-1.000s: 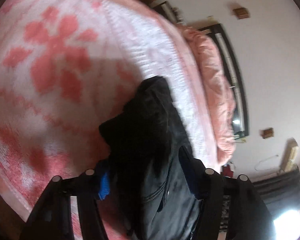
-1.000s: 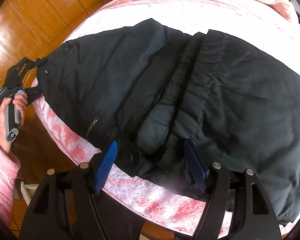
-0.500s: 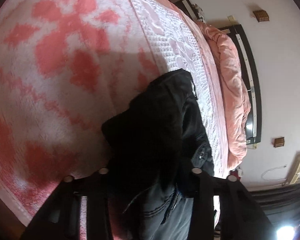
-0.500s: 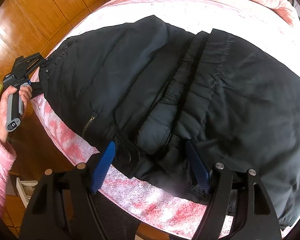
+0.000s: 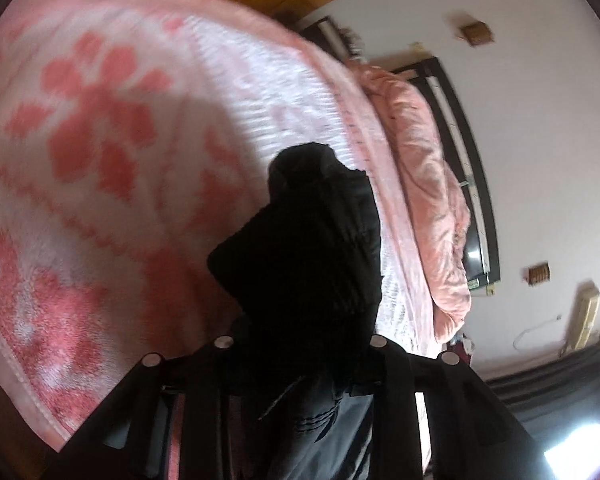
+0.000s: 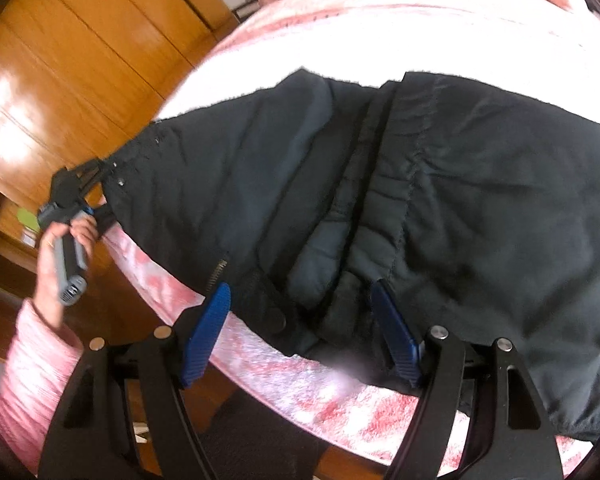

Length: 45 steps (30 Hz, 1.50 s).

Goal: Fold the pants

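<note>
Right wrist view: dark pants [image 6: 440,208] lie spread across a pink blanket [image 6: 340,392] on the bed, waistband near its edge.
Right gripper [image 6: 304,332]: fingers spread wide, blue pads [image 6: 206,332] on either side of the waistband, not clamped.
Left gripper [image 6: 88,174]: pinching a corner of the pants, held in a hand [image 6: 60,248] with a pink sleeve [image 6: 24,376], wrist bent upward.
Left wrist view: black cloth bunched between the fingers, above the blanket [image 5: 100,160].

My right tool [image 6: 300,332] has black arms, silver screws, blue ribbed pads [image 6: 206,332]; my pink knit sleeve [image 6: 32,364] shows lower left.
</note>
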Tool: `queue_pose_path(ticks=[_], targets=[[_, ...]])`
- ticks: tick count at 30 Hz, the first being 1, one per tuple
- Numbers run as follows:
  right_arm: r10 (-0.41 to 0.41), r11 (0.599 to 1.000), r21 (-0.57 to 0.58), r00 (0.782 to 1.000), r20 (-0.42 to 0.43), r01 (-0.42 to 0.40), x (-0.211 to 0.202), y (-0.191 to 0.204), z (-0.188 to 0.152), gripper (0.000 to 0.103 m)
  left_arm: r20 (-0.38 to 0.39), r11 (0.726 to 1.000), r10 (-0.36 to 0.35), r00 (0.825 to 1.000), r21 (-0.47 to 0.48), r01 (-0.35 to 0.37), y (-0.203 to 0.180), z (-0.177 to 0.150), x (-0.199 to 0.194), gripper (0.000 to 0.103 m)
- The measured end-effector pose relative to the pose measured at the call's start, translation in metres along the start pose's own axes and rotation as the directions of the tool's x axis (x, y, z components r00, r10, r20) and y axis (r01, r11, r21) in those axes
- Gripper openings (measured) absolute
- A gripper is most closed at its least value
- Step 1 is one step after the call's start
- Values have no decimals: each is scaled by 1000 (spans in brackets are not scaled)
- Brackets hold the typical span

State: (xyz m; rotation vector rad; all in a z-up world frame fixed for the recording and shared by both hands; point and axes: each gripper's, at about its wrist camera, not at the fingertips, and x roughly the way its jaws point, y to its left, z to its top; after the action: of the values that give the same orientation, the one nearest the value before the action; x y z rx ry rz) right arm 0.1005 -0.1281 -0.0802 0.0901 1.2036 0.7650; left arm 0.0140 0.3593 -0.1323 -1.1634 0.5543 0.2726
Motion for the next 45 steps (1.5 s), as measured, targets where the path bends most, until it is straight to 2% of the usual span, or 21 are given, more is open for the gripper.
queue_pose_path(ticks=[7, 10, 13, 20, 31, 40, 45], targets=[[-23, 998, 57, 997, 69, 19, -32, -22, -2, 73, 26, 986, -49, 998, 158, 44, -60, -16, -20, 28], [-60, 995, 80, 994, 86, 53, -41, -33, -4, 73, 18, 973, -71, 997, 223, 65, -85, -28, -28, 28], [-62, 992, 114, 993, 98, 50, -47, -43, -7, 74, 7, 955, -88, 996, 284, 83, -110, -39, -32, 28], [-70, 986, 160, 989, 128, 49, -62, -55, -15, 74, -6, 901, -81, 997, 426, 76, -163, -70, -32, 28], [-66, 980, 196, 982, 179, 30, -87, -67, -24, 74, -57, 810, -76, 996, 579, 95, -199, -131, -37, 29], [-88, 970, 238, 974, 211, 36, -112, -86, -36, 74, -102, 727, -37, 994, 680, 96, -229, -189, -20, 30], [-99, 966, 256, 971, 219, 41, -119, -96, -40, 74, -137, 679, -1, 991, 727, 101, -240, -229, -3, 35]])
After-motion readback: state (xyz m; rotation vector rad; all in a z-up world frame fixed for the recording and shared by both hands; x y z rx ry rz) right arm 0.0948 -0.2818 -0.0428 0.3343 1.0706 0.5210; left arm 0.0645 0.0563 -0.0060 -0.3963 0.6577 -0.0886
